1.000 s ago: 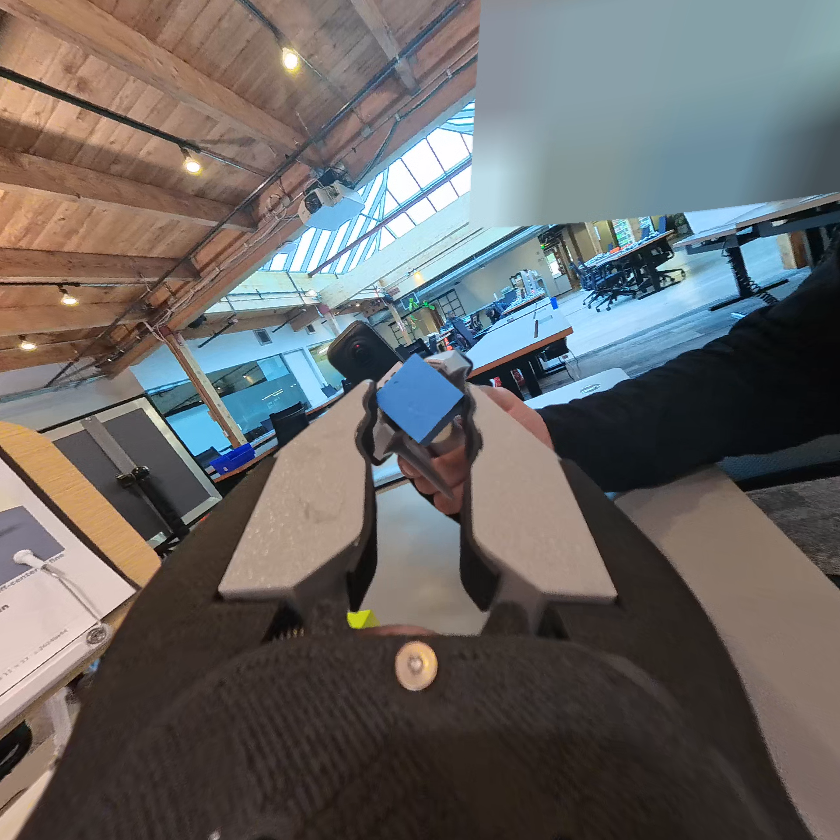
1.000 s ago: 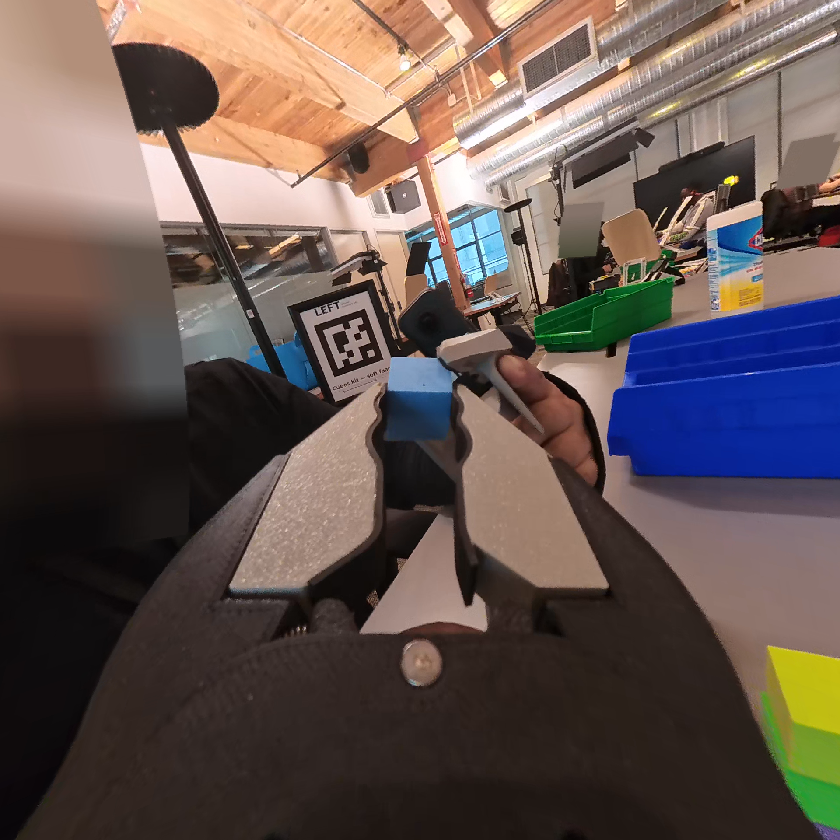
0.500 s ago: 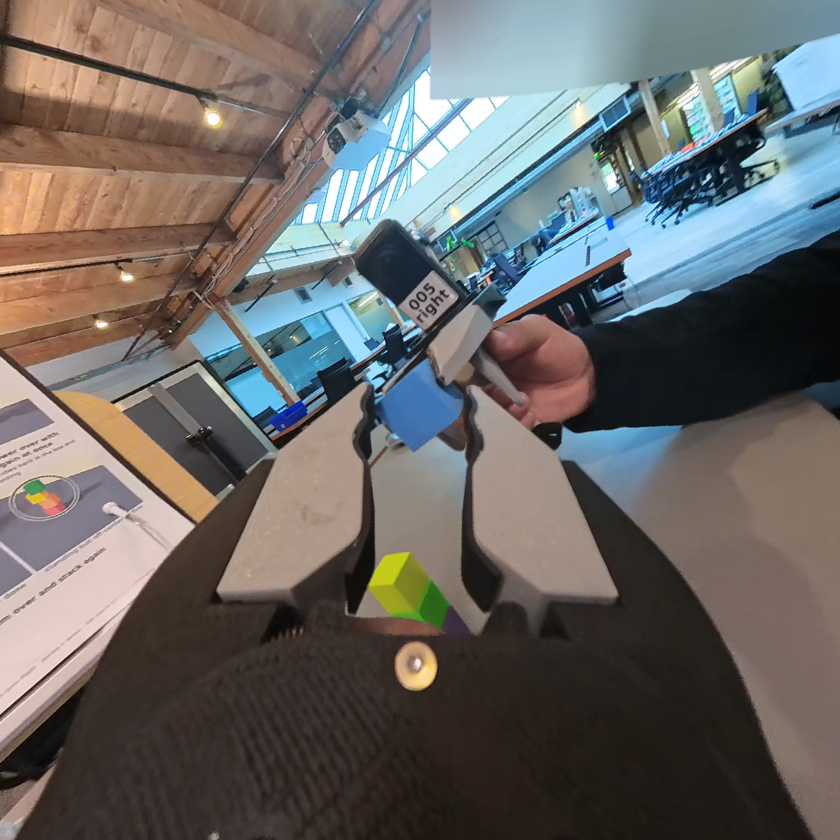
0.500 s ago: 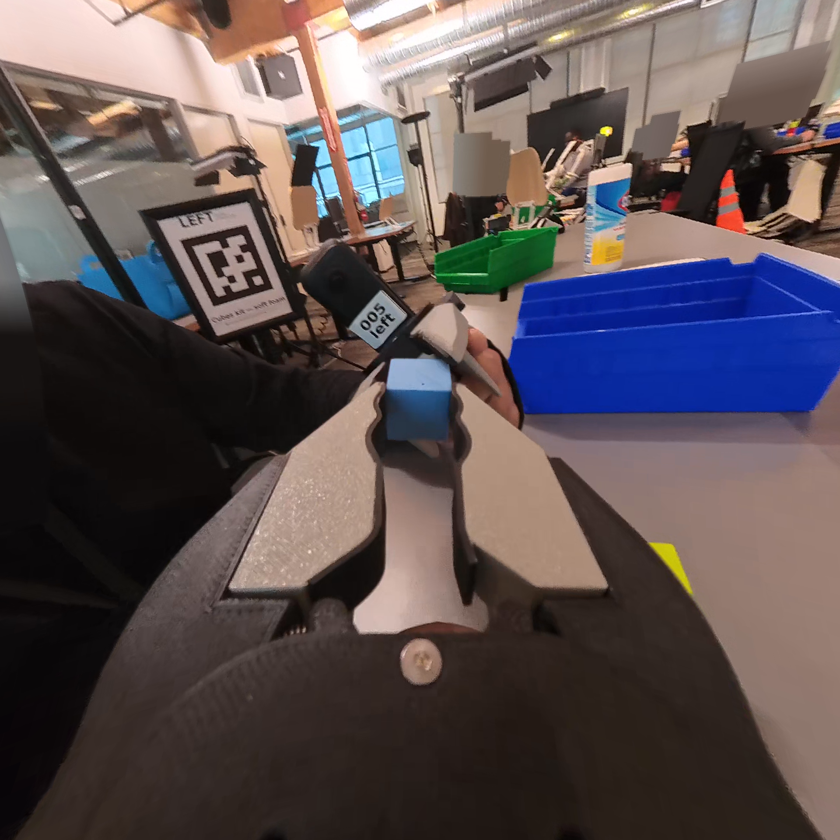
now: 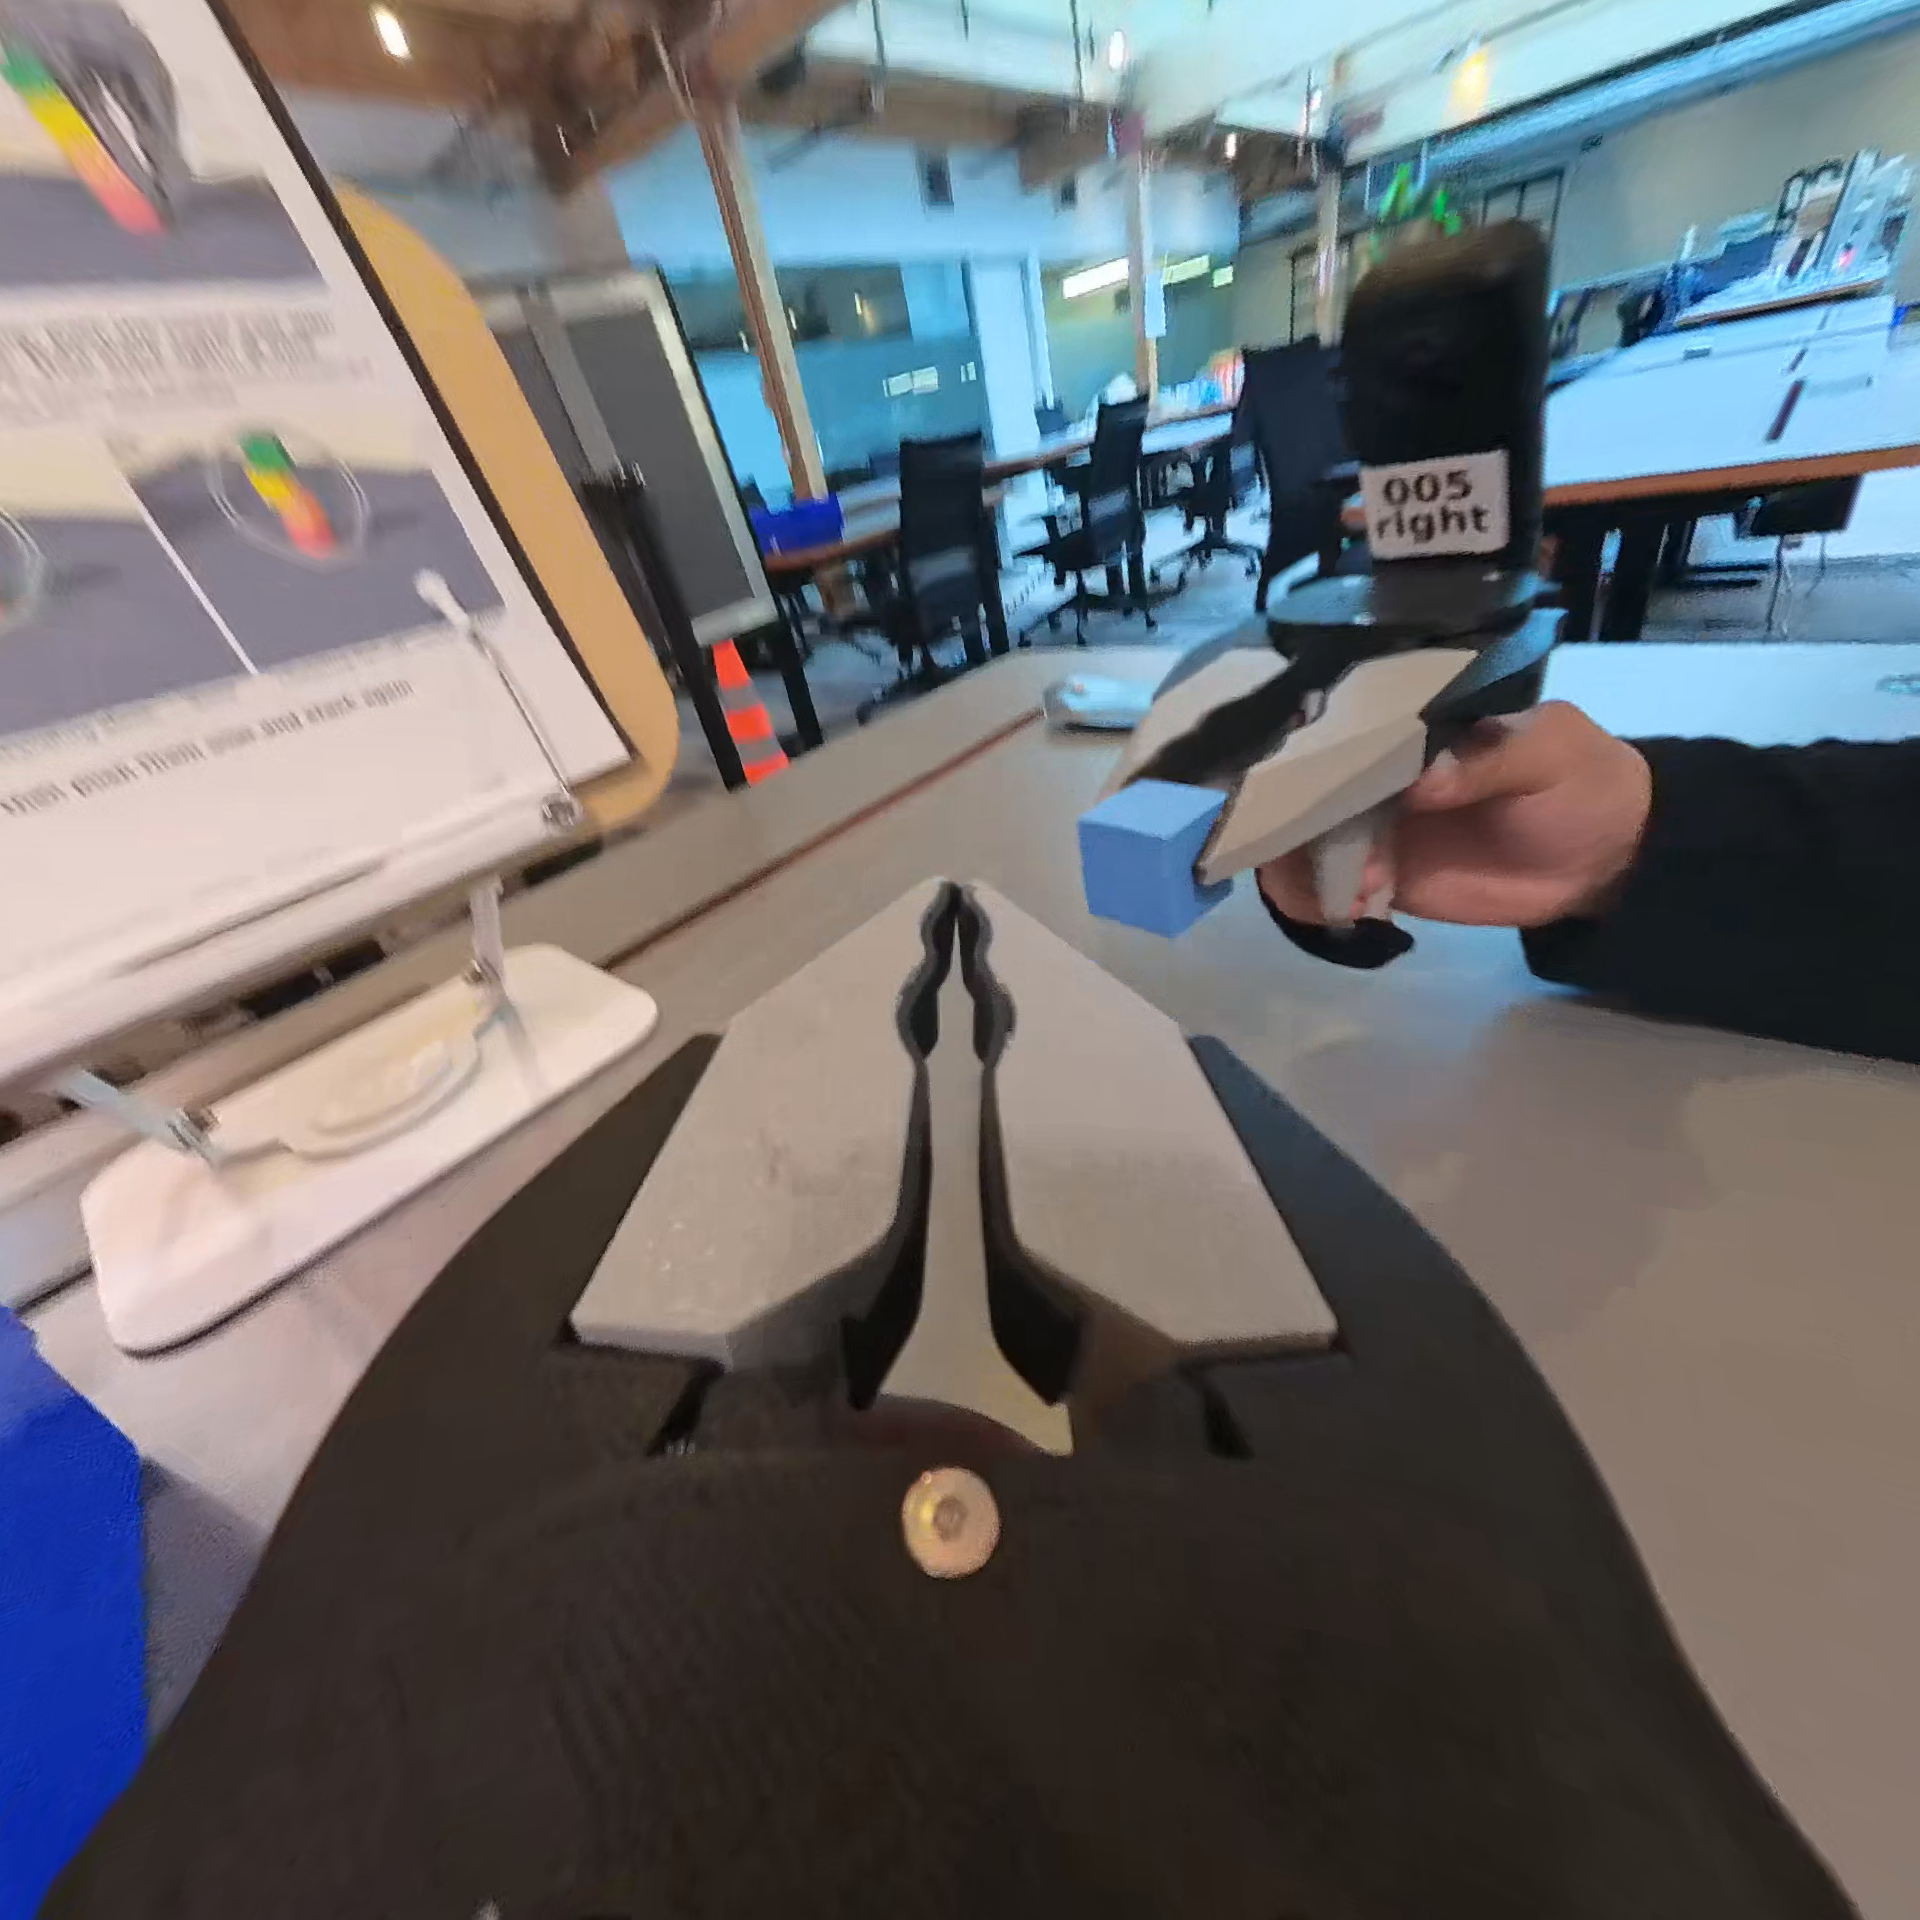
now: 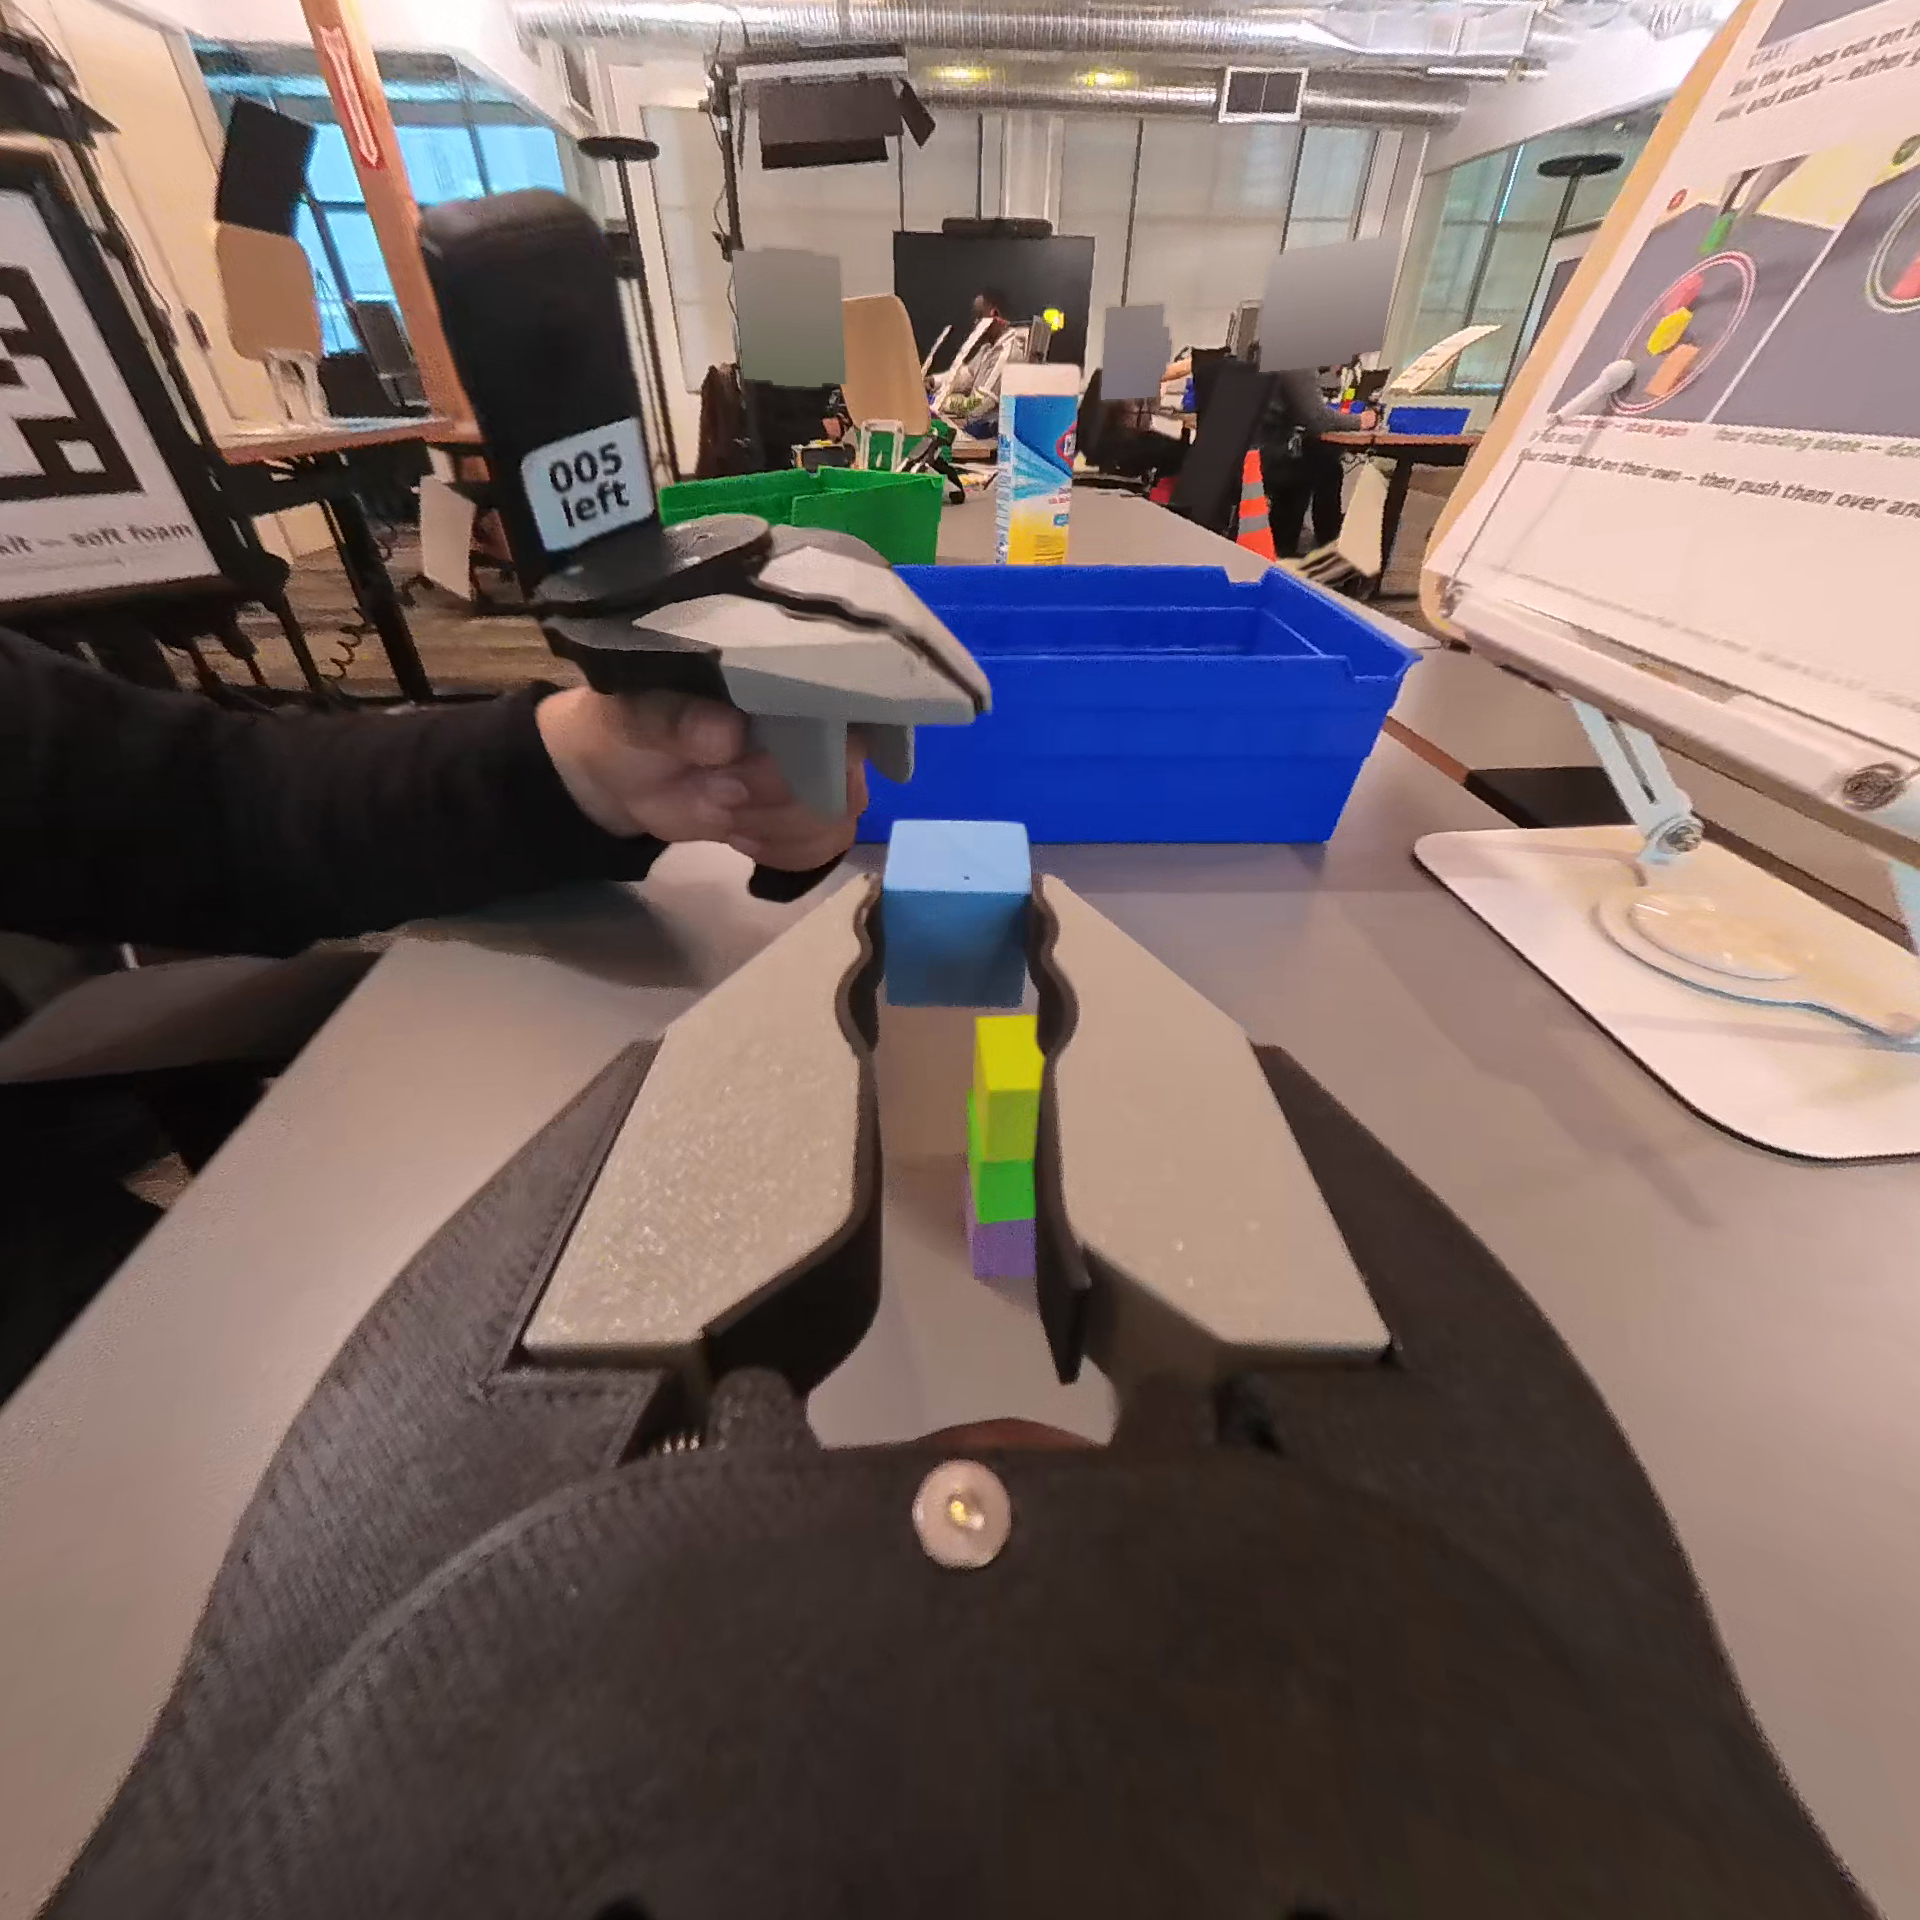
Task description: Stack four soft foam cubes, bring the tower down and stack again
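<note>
Left wrist view: the left gripper [image 5: 954, 906] is pressed together, empty, clear of the blue cube [image 5: 1143, 873] that the right gripper [image 5: 1210, 847] carries. Right wrist view: the right gripper [image 6: 954, 940] is clamped on that cube above the three-cube tower [image 6: 1004, 1148] on the desk [image 6: 1558, 1299]; it should centre over the yellow top cube [image 6: 1008, 1086], lower gently, then let go.

Purple cube [image 6: 1003, 1247] (stack's base) partly hidden behind the right tongs [image 6: 954, 914].

An open-plan office or lab is being shown — long desks [image 5: 1714, 416] with black chairs [image 5: 940, 540], bare ceiling ducts [image 6: 1039, 21], a blue bin [image 6: 1143, 707] and an instruction board [image 6: 1714, 364] being displayed on the grey table [image 6: 1558, 1195].
</note>
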